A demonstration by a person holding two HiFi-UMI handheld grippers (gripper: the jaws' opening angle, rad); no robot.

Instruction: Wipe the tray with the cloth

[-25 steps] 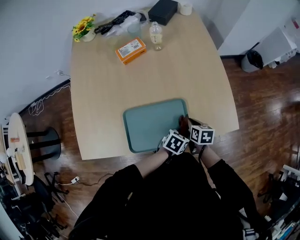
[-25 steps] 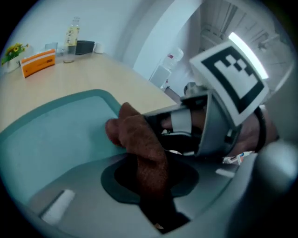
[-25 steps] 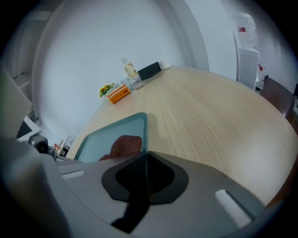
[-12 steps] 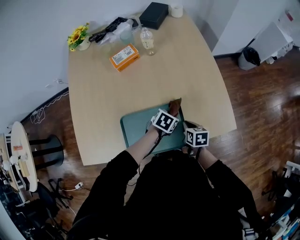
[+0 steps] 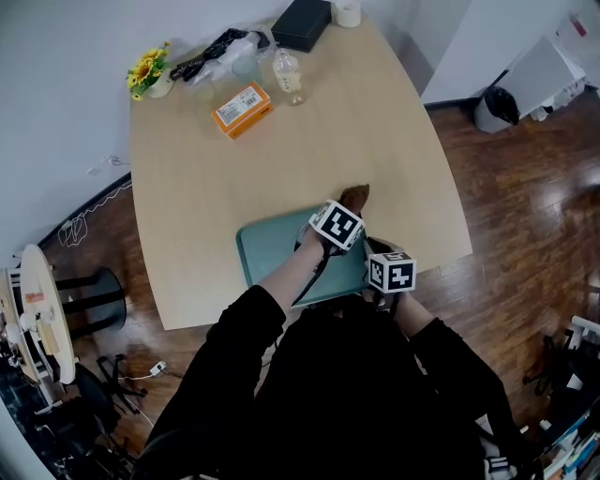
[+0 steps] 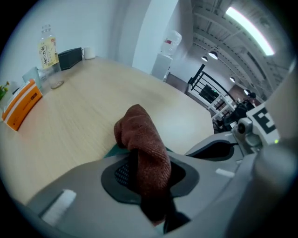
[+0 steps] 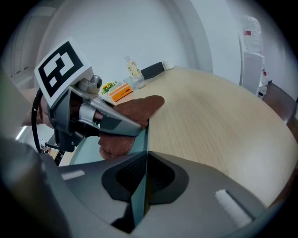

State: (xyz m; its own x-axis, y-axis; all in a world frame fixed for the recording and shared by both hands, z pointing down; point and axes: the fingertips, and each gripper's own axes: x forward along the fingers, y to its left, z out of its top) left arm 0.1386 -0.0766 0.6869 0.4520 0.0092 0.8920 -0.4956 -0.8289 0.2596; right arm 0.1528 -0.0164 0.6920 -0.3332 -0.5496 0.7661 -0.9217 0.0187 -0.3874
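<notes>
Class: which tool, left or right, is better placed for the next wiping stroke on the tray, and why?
Left. The left tool grips the cloth at the tray's far edge; the right tool is clamped on its rim.

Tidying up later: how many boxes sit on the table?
2: an orange box left of the bottle, a black box at the far edge. Others may be hidden.

No print on the bottle (image 5: 288,77) or orange box (image 5: 243,109) is legible.

tray (image 5: 272,251) on table (image 5: 281,150), cloth (image 5: 353,197) at far corner
</notes>
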